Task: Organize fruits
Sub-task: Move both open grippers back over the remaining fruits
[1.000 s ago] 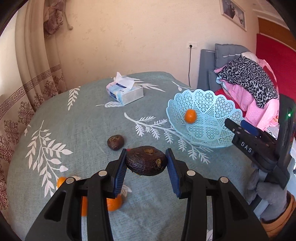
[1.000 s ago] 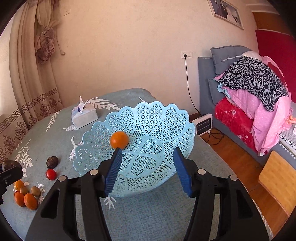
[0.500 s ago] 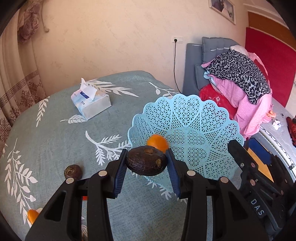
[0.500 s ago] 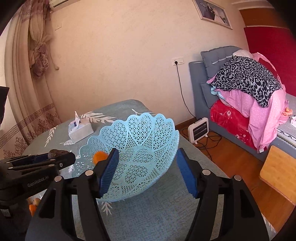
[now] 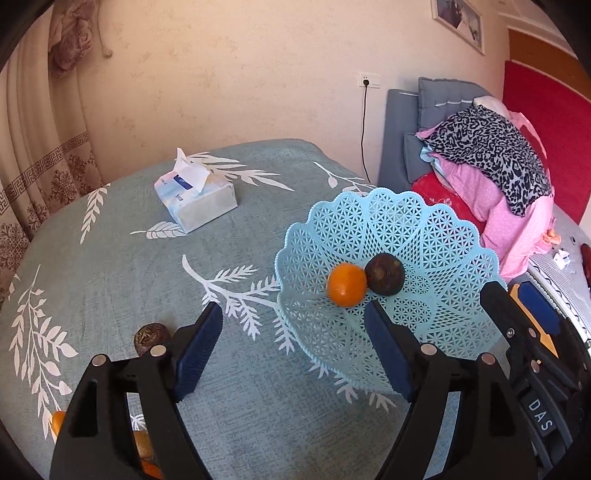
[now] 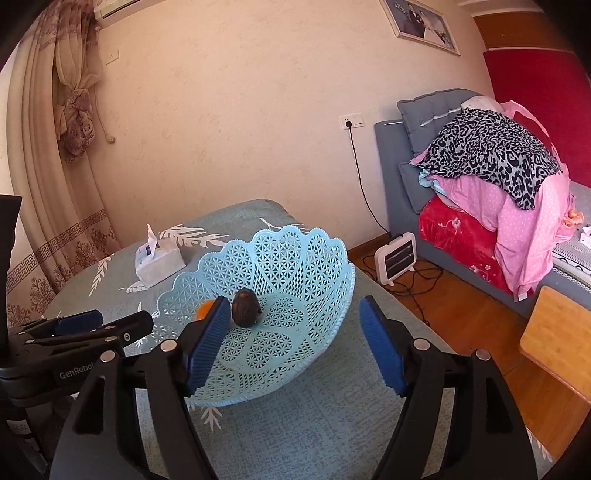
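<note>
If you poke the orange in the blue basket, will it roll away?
Probably it rolls a little: the orange is round. The dark fruit touching it and the basket's sloping walls would likely stop it.

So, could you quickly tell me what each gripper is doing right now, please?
Left gripper: open, holding nothing; the dark fruit lies in the blue basket.
Right gripper: open, holding nothing, hovering at the basket.

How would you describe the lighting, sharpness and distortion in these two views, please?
Left wrist view: even daylight, sharp on the basket and orange; fisheye bends the table edge and darkens the corners. Right wrist view: same soft light, no glare; the dark fruit is crisp, the wall frame curves near the rim.
</note>
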A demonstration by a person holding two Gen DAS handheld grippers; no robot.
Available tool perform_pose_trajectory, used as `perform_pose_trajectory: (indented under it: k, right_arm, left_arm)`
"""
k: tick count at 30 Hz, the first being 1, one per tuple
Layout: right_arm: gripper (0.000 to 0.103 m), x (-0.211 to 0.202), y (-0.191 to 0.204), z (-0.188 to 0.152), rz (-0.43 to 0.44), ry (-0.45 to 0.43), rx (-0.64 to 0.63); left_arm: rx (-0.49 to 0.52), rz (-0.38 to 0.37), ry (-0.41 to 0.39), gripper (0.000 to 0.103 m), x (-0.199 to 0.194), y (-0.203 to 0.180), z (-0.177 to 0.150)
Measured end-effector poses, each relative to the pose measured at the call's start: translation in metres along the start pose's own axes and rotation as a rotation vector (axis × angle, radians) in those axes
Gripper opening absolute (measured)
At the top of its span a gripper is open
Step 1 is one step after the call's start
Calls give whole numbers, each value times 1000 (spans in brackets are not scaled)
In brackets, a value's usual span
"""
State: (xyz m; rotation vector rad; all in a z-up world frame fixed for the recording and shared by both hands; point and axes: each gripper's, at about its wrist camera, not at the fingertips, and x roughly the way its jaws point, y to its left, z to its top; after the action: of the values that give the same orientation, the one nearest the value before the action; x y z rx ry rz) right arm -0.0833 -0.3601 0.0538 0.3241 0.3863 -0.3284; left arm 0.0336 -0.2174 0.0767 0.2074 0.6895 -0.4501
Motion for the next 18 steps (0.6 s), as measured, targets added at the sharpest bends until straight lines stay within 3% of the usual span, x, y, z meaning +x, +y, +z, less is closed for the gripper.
perform_pose_trajectory:
  k: [6, 18]
  right_arm:
    - [79, 1, 3, 0, -1, 3, -6]
    - [80, 3, 6, -1, 1, 12, -19]
  left_arm:
    - [28, 44, -16, 88, -9, 1, -8]
    - [16, 95, -14, 89, -23, 18, -28]
